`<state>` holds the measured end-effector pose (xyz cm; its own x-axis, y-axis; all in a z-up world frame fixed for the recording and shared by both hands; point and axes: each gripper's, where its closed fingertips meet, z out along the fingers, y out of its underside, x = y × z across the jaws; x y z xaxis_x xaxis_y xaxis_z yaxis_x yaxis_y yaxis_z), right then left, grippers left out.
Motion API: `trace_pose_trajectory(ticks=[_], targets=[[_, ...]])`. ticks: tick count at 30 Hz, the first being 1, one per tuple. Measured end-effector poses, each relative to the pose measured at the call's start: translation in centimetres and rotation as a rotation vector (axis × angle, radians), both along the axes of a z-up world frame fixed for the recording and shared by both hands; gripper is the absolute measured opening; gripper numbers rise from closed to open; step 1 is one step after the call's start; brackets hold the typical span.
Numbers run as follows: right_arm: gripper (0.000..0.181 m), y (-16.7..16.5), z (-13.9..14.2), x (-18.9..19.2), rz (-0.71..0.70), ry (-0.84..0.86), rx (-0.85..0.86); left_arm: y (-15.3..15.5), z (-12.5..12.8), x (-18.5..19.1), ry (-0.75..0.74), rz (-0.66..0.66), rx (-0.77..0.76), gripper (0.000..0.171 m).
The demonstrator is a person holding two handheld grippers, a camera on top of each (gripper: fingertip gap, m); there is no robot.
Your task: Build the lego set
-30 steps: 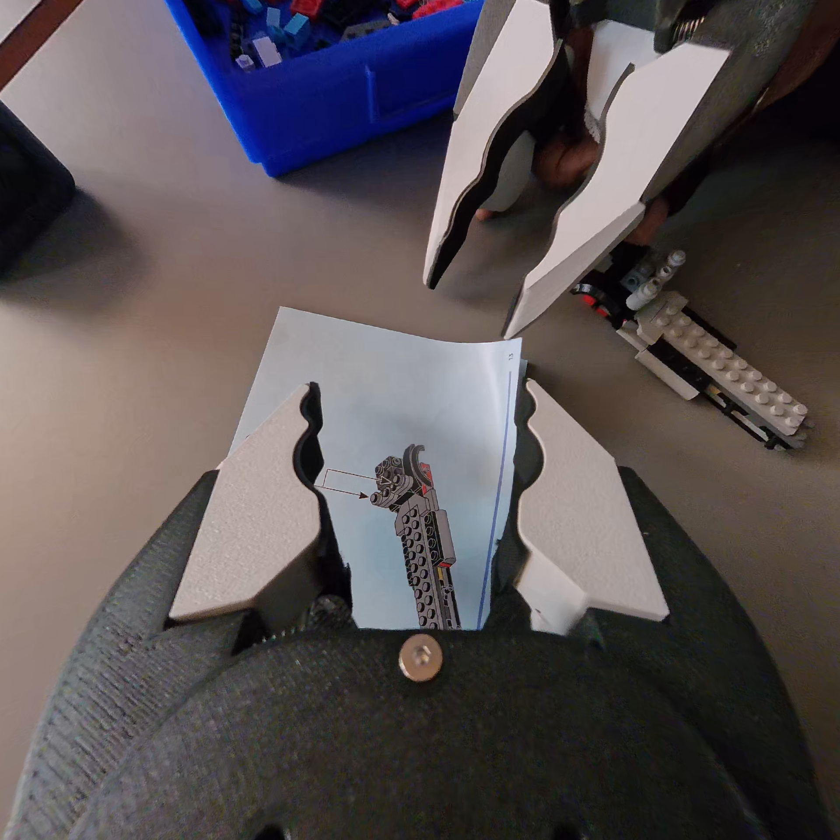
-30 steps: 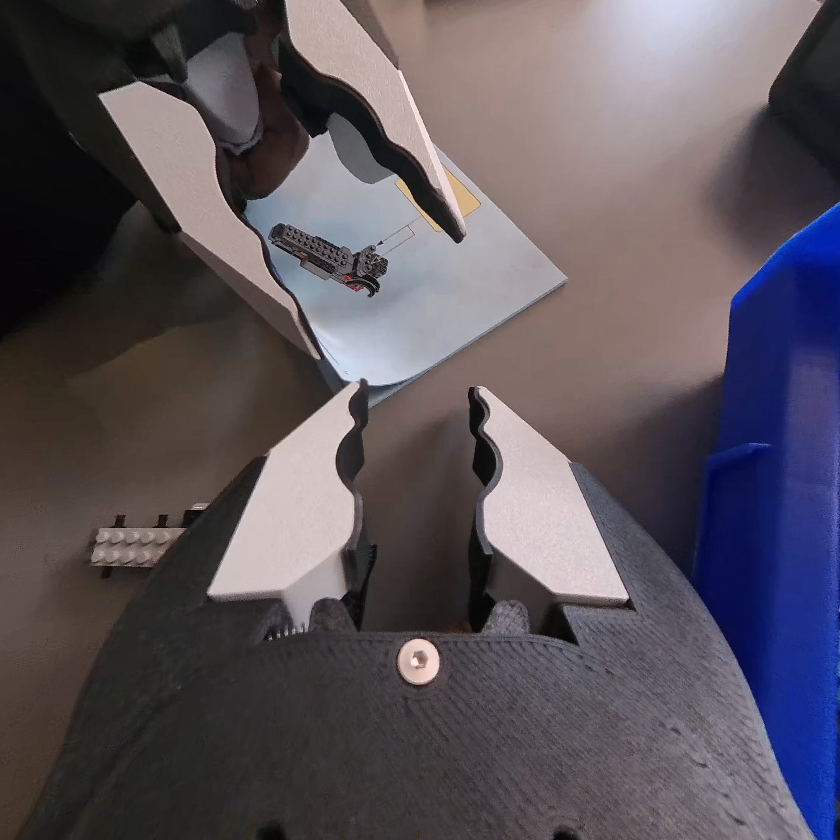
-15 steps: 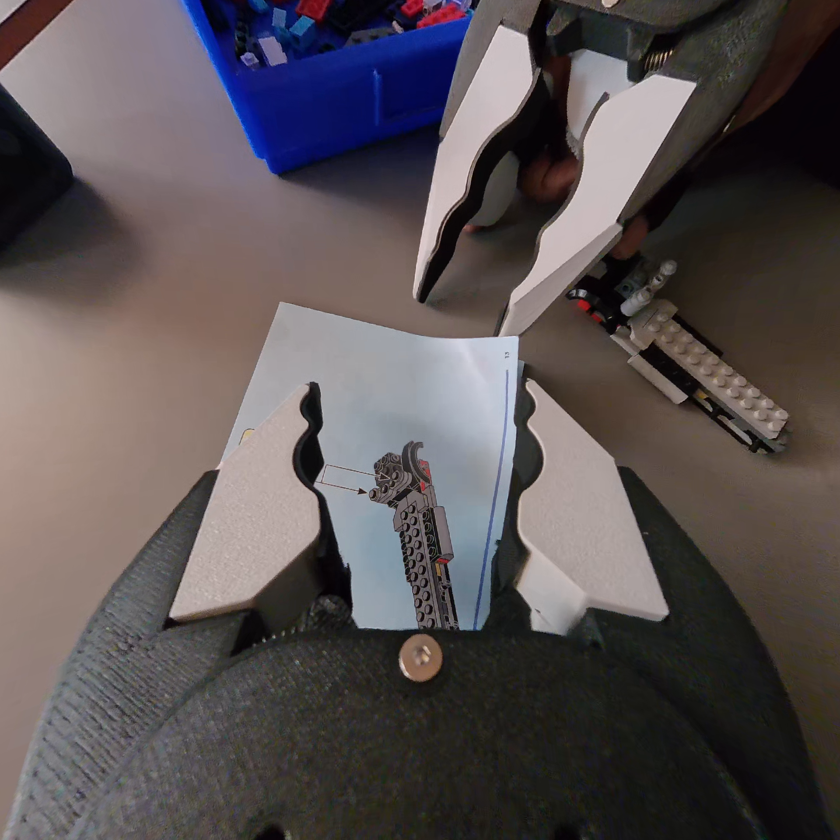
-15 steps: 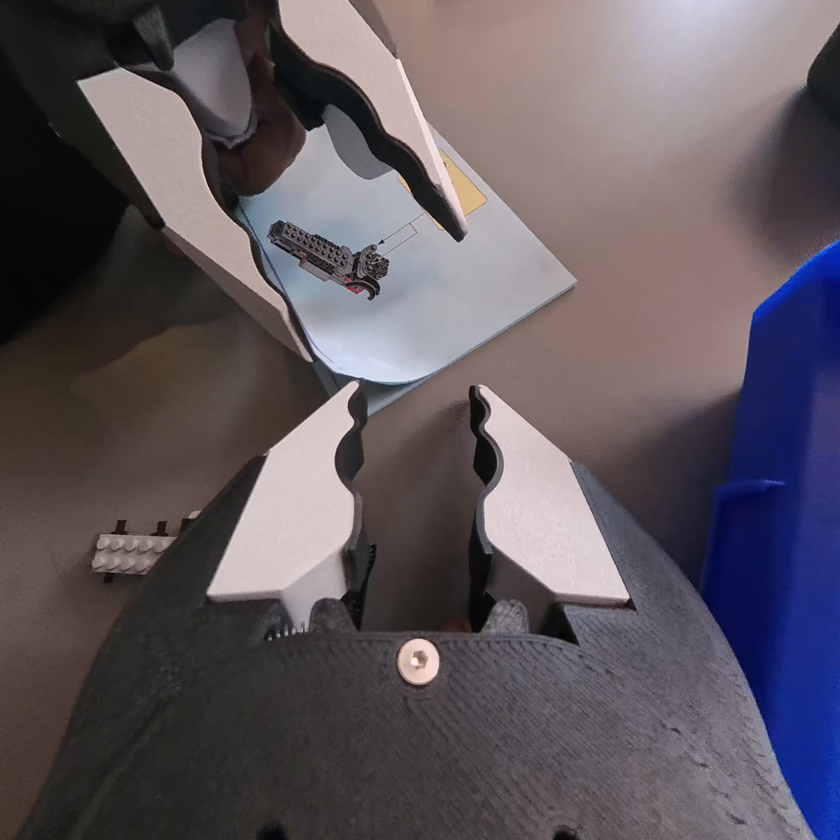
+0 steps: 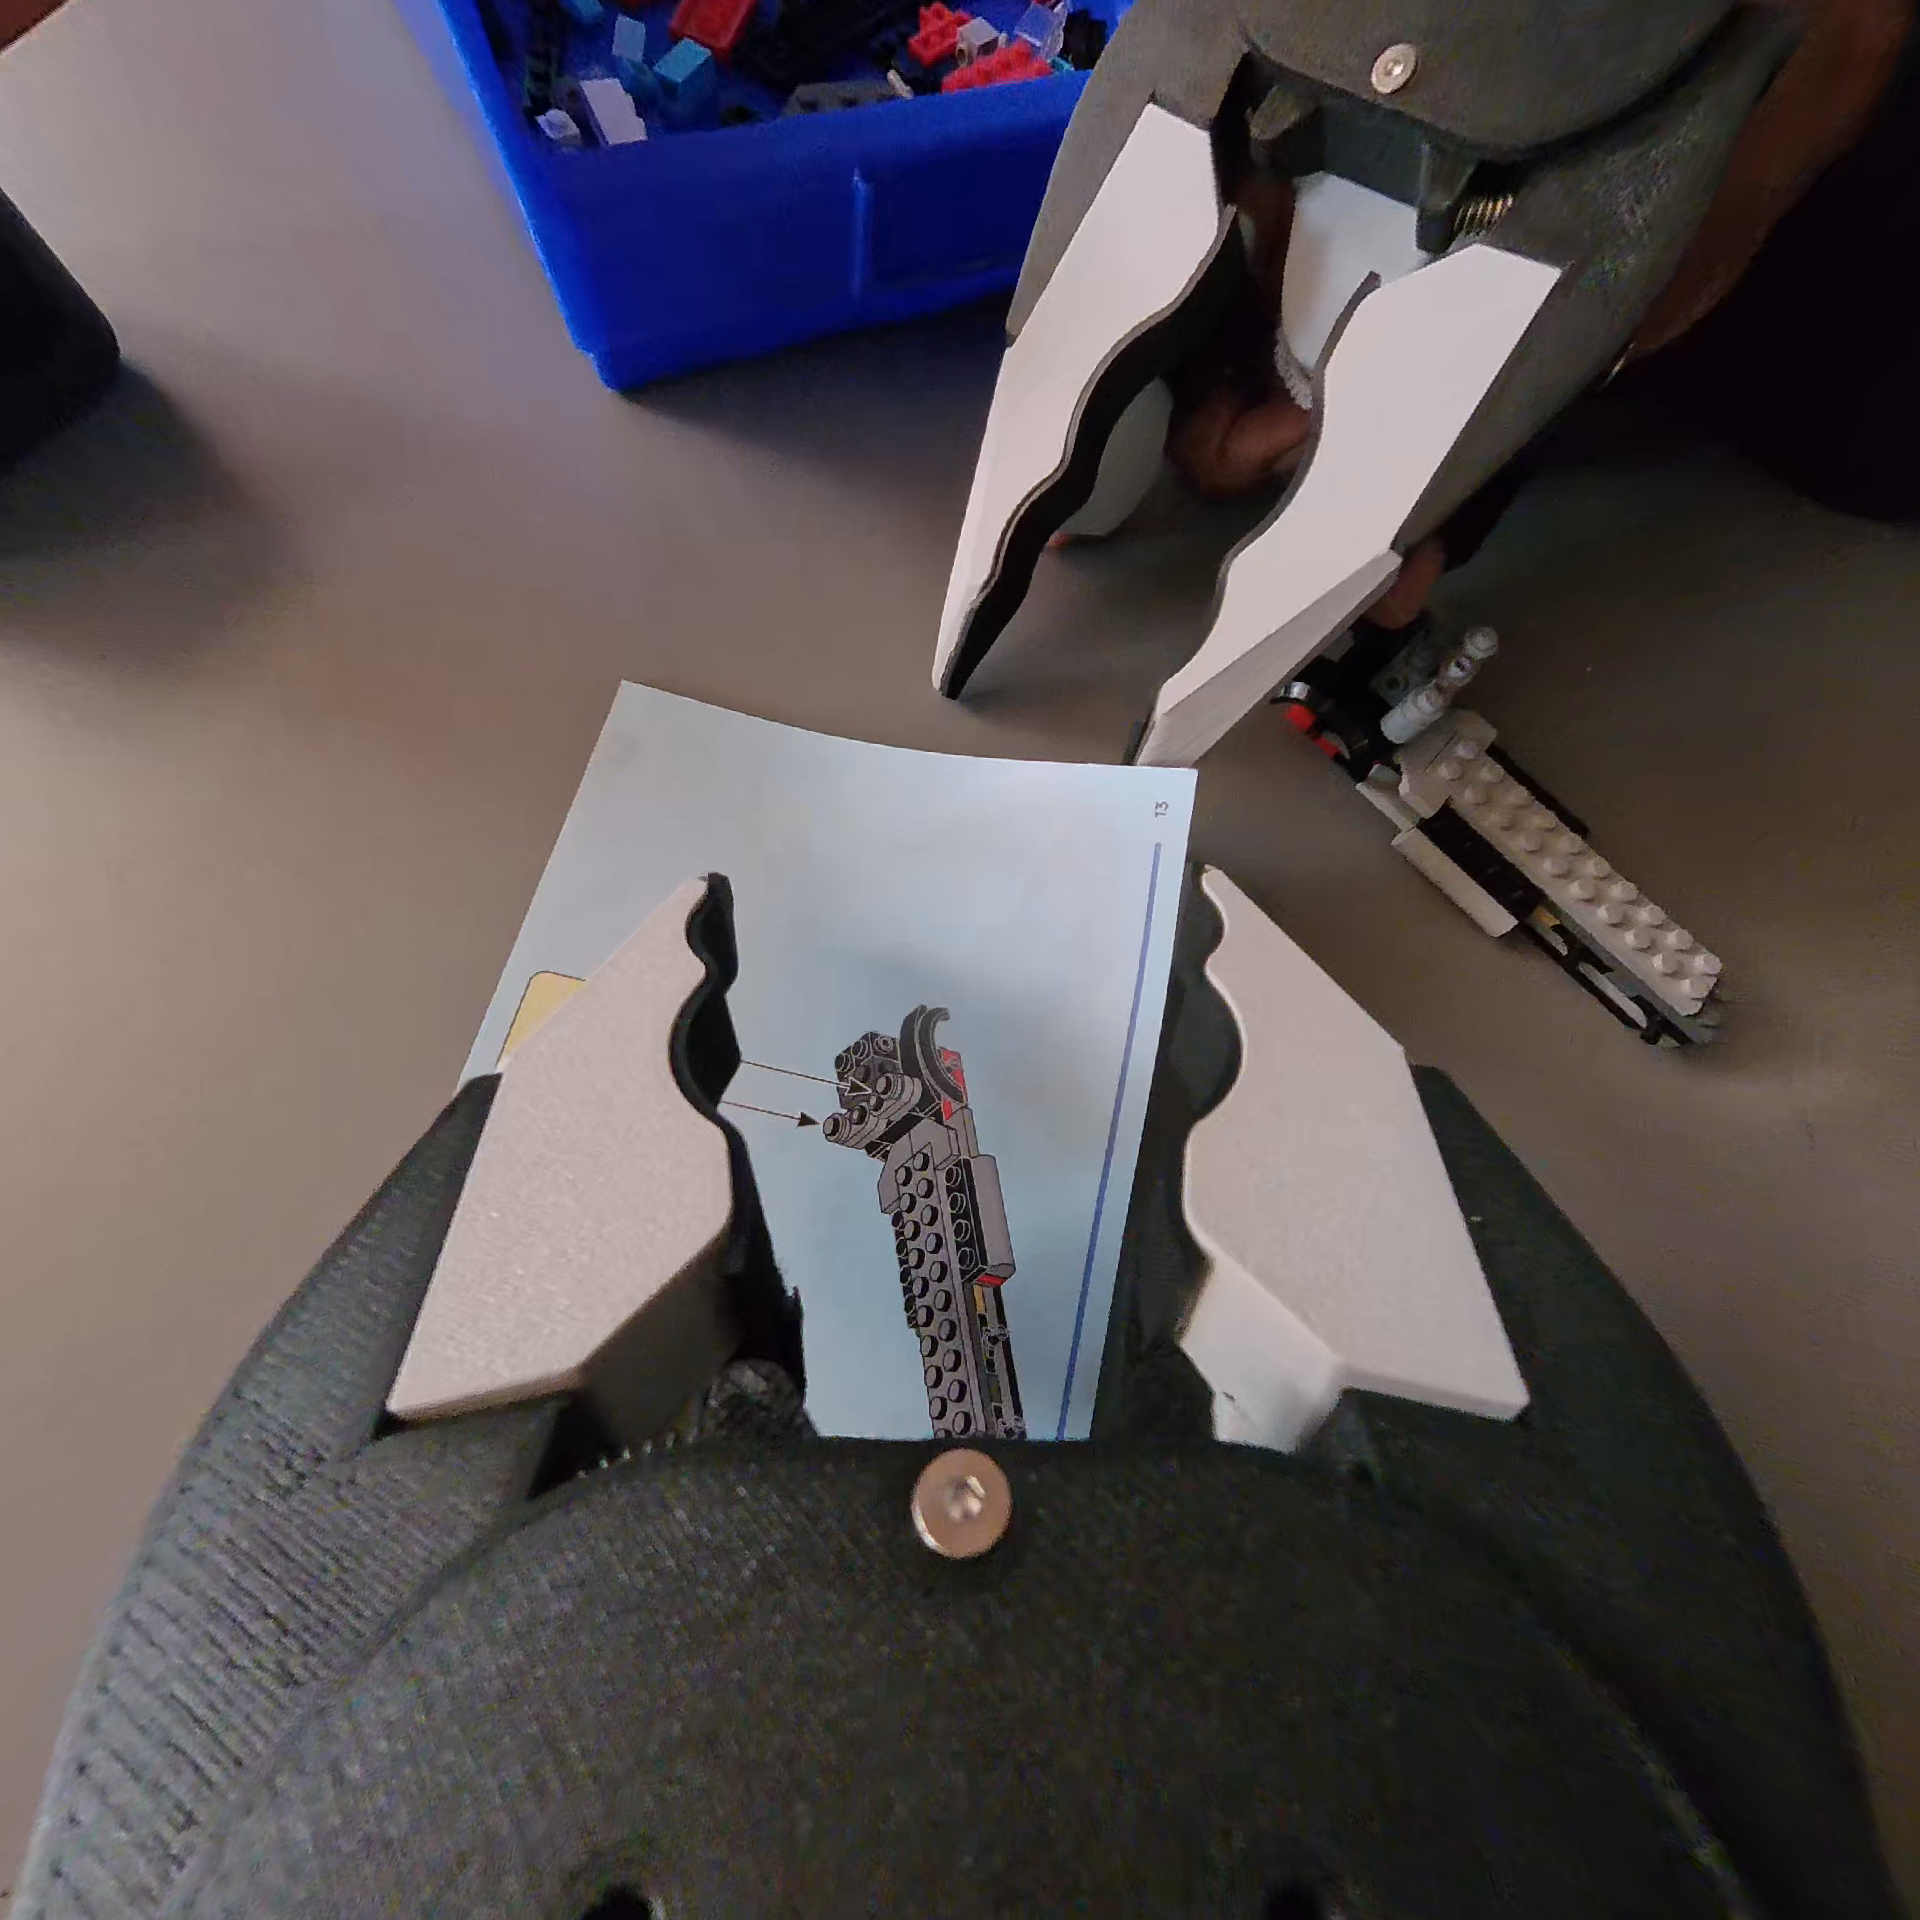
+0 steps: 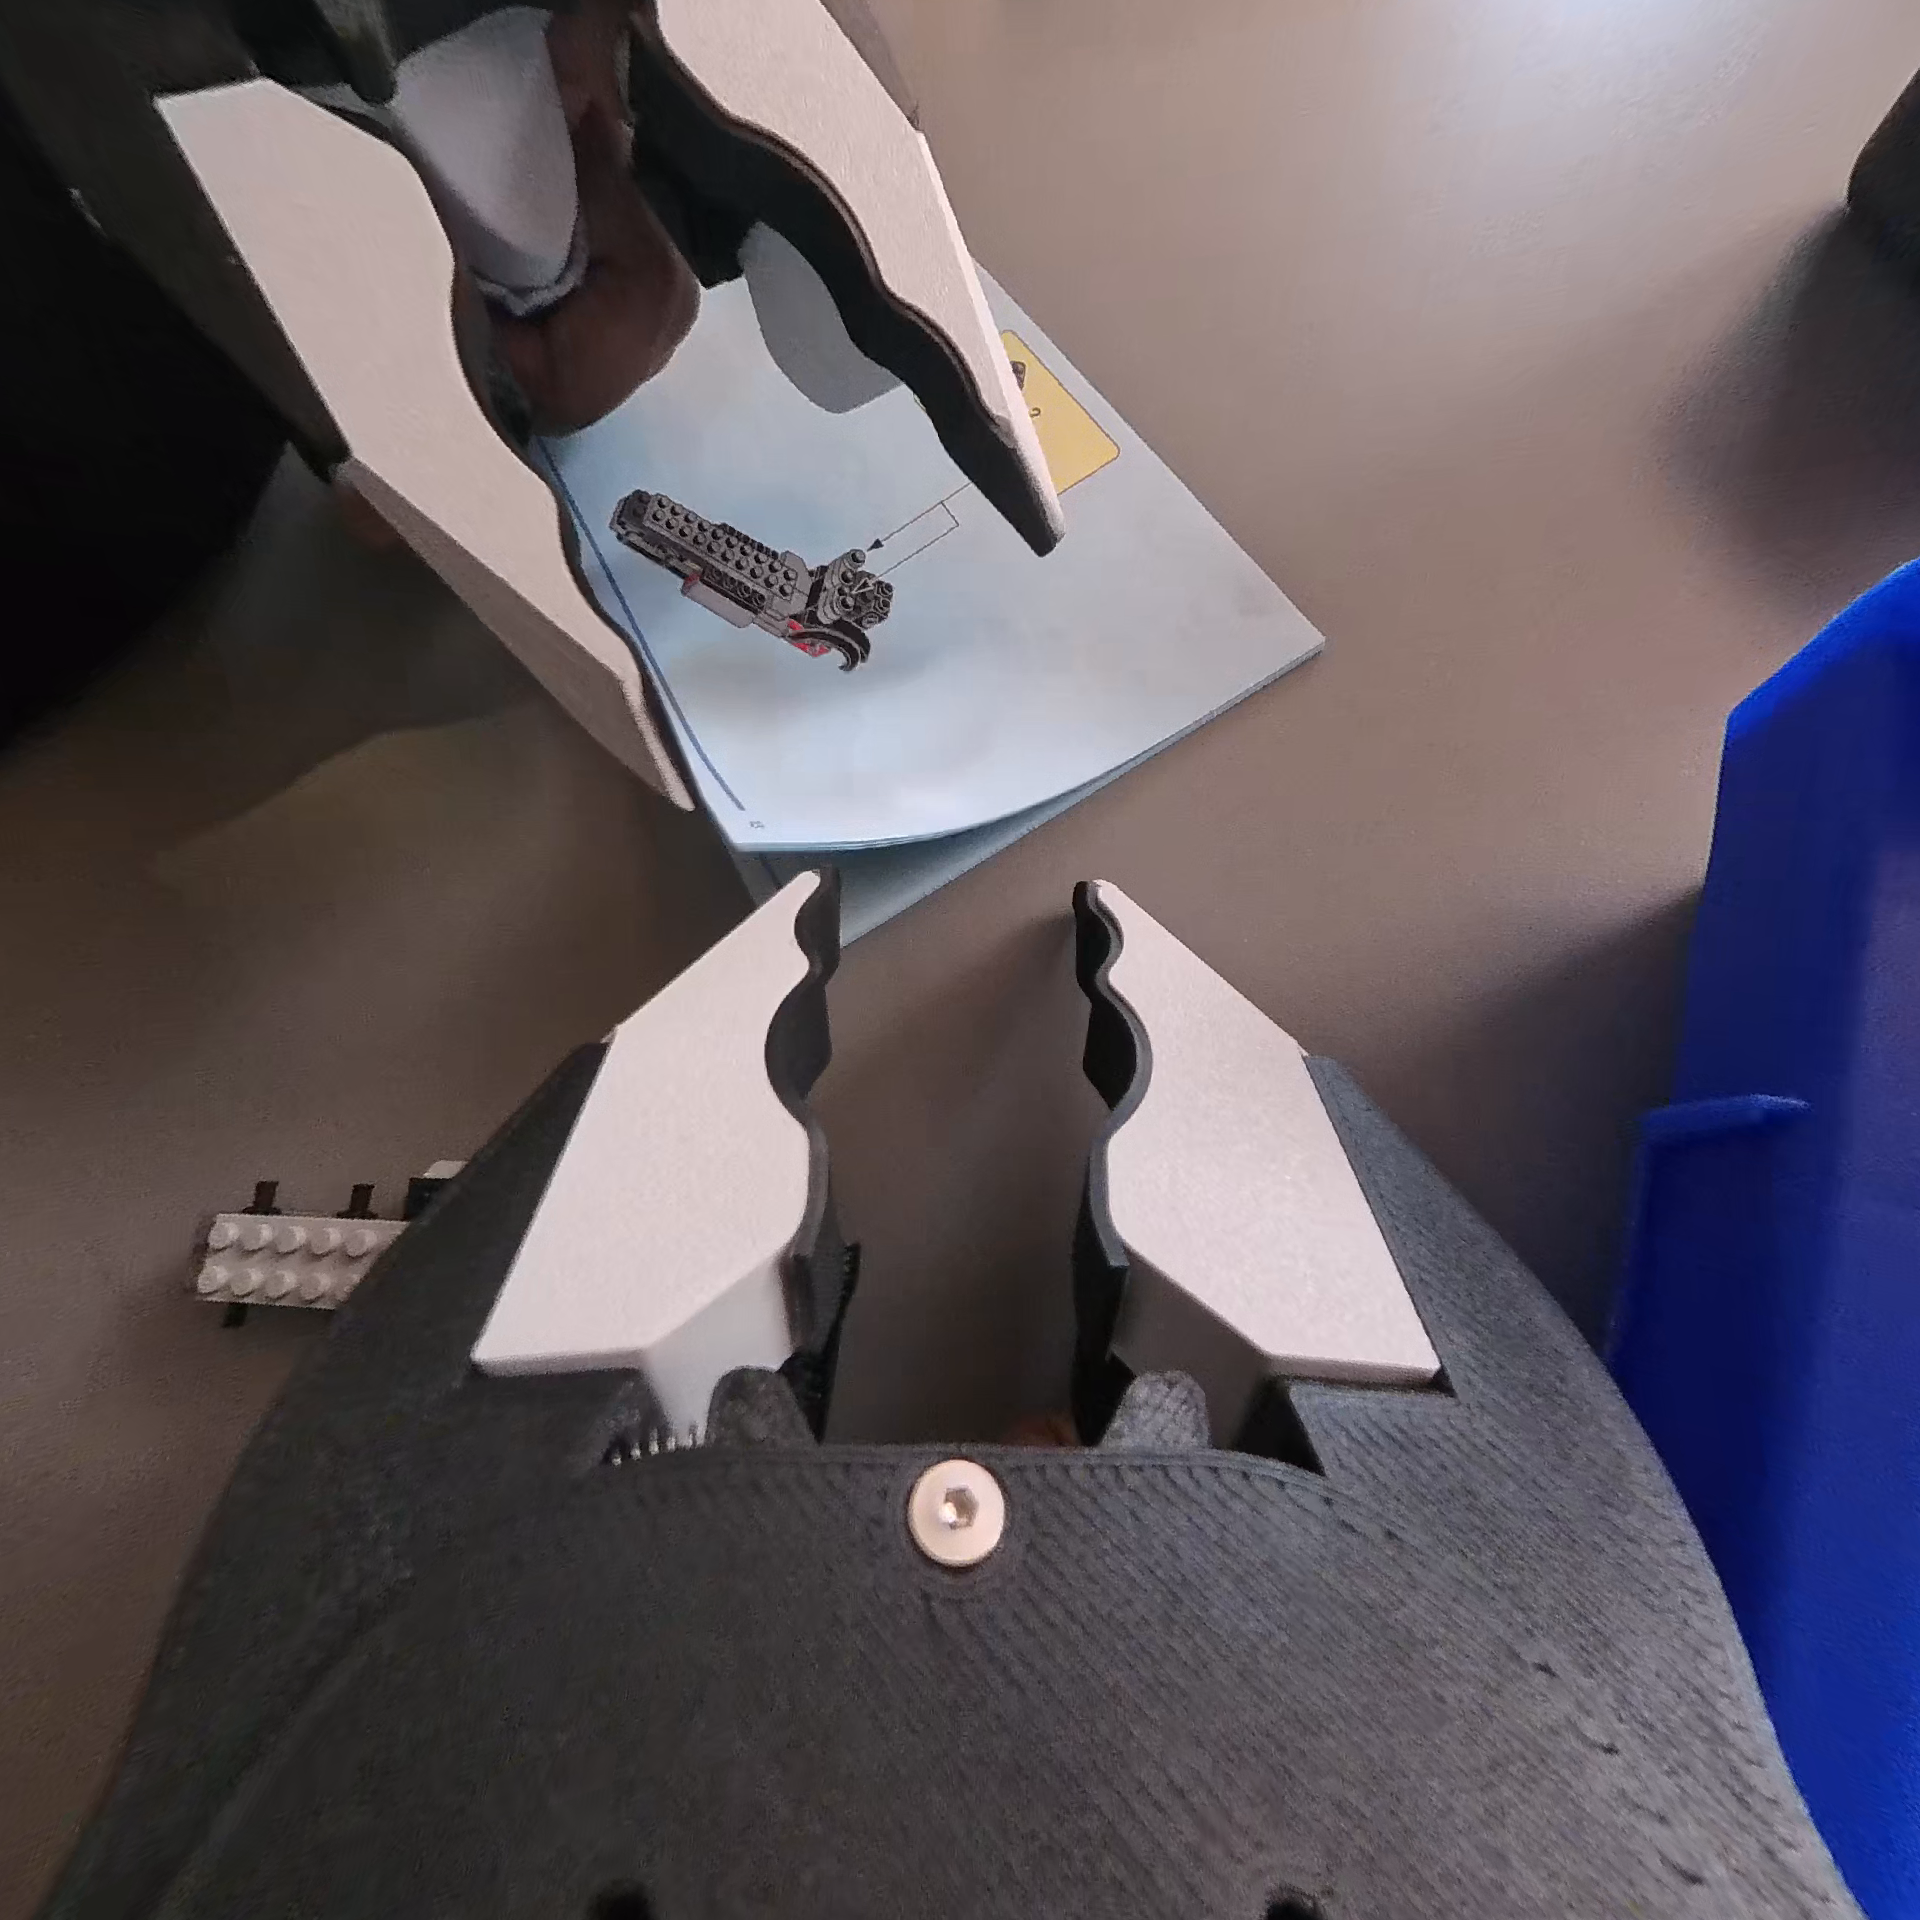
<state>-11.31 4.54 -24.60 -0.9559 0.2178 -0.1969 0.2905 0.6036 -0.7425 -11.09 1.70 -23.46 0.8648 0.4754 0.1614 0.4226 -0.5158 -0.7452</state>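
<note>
in the left wrist view, the left gripper [image 5: 956,904] hangs low over the instruction booklet [image 5: 894,894], its jaws spread wide with nothing between them but the page showing the grey build step. compared with a second ago the page sits a touch lower in the frame and the blue bin [image 5: 790,218] of loose bricks has slid further into view at the top, so the gripper has tipped or eased back a little. the right gripper [image 5: 1049,717] has come down at upper right, also parted and empty, its tips just off the booklet's far corner. the half-built lego model [image 5: 1538,852], grey plate on black, lies at right on the table [image 5: 260,727], untouched.

in the right wrist view, the right gripper [image 6: 951,899] fills the bottom, jaws apart, holding nothing, its left fingertip over the booklet's [image 6: 1091,707] near edge. the page looks larger than a second ago, so this gripper has closed in. the left gripper [image 6: 862,675] straddles the drawing at upper left. one end of the model [image 6: 281,1257] peeks out at lower left; the bin wall [image 6: 1818,1039] stands at right.

to me this reads as checking the step or getting ready to turn the page; no brick is picked yet.
</note>
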Motion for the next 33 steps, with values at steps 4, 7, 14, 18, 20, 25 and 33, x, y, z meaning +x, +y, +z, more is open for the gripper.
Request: trace_pose_trajectory(ticks=[4, 7, 14, 18, 20, 25, 33], targets=[[0.047, 0.01, -0.02, 0.01, 0.002, 0.001, 0.001, 0.00, -0.10, 0.10, -0.019, 0.001, 0.008, 0.086], [0.048, 0.01, -0.02, 0.03, 0.003, 0.001, 0.002, -0.06, -0.25, 0.13, -0.028, 0.002, 0.007, 0.086], [0.049, 0.01, 0.02, 0.15, 0.013, -0.004, -0.002, -0.03, -0.48, 0.27, -0.060, 0.005, 0.016, 0.086], [0.050, 0.02, 0.07, 0.24, 0.018, -0.010, -0.007, -0.04, -0.72, 0.30, -0.081, 0.009, 0.020, 0.086], [0.050, 0.02, 0.08, 0.25, 0.019, -0.012, -0.008, -0.04, -0.72, 0.27, -0.083, 0.010, 0.025, 0.086], [0.051, 0.02, 0.08, 0.29, 0.021, -0.012, -0.009, -0.04, -0.68, 0.24, -0.087, 0.012, 0.033, 0.086], [0.052, 0.02, 0.21, 0.40, 0.029, -0.019, -0.019, -0.05, -0.69, 0.25, -0.086, 0.012, 0.033, 0.086]])
